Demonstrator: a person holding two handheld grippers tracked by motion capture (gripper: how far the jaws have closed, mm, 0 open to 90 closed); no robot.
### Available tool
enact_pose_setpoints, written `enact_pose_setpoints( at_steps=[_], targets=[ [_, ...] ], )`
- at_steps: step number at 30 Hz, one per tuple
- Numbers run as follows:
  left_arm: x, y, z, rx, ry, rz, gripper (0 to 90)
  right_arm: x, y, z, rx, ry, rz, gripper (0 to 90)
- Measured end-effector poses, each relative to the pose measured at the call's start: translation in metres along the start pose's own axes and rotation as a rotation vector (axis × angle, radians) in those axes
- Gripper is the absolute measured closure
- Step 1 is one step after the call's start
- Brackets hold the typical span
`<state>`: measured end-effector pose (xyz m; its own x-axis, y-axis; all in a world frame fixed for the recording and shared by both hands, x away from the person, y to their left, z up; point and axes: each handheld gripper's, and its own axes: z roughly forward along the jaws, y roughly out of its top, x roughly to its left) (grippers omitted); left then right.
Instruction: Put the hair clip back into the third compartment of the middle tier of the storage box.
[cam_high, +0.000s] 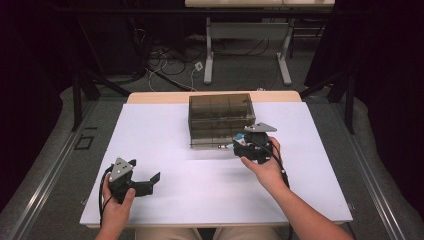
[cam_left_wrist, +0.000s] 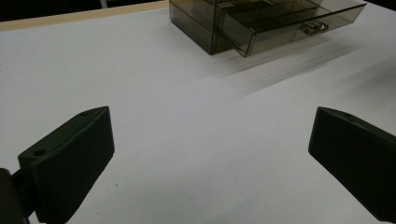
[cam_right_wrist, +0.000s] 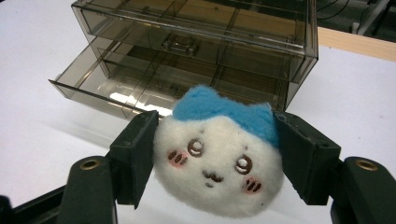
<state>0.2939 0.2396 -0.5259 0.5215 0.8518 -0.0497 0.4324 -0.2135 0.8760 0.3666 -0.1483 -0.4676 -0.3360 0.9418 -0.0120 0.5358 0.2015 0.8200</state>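
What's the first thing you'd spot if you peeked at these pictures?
A little white plush toy with a blue top and pink cheeks, squeezed in the right gripper. Just behind it sits a smoky see-through drawer box with its bottom drawer pulled open, while the left gripper rests open near the table's front left.

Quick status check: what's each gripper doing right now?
Left gripper: open, holding nothing, above the white table.
Right gripper: closed on the plush toy, in front of the drawer box.

Fuzzy plush toy (cam_right_wrist: 218, 163); glossy plastic drawer box (cam_right_wrist: 196, 51)
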Motion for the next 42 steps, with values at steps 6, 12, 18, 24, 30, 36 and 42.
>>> enact_pose_setpoints(
  at_steps=[6, 12, 18, 24, 30, 36, 42],
  targets=[
    [0.000, 0.000, 0.000, -0.001, -0.001, -0.004, 0.3, 0.001, 0.009, -0.001, 0.018, 0.008, -0.007, 33.1],
    [0.000, 0.000, 0.000, -0.001, -0.001, -0.006, 0.4, 0.004, 0.017, 0.001, 0.029, 0.000, -0.030, 33.1],
    [0.000, 0.000, 0.000, 0.000, 0.000, -0.005, 0.4, 0.004, 0.025, 0.003, 0.027, -0.009, -0.046, 33.1],
    [0.000, 0.000, 0.000, 0.002, 0.000, 0.001, 0.3, 0.004, 0.030, 0.007, 0.024, -0.020, -0.047, 33.1],
    [0.001, 0.000, 0.000, 0.002, 0.002, 0.004, 0.3, 0.002, 0.036, 0.012, 0.025, -0.036, -0.050, 33.1],
    [0.000, 0.000, 0.000, 0.000, 0.000, 0.001, 0.3, 0.000, 0.040, 0.016, 0.022, -0.051, -0.054, 33.1],
    [0.001, 0.000, 0.000, 0.000, 0.000, 0.002, 0.3, 0.001, 0.043, 0.020, 0.022, -0.050, -0.060, 33.1]
  ],
)
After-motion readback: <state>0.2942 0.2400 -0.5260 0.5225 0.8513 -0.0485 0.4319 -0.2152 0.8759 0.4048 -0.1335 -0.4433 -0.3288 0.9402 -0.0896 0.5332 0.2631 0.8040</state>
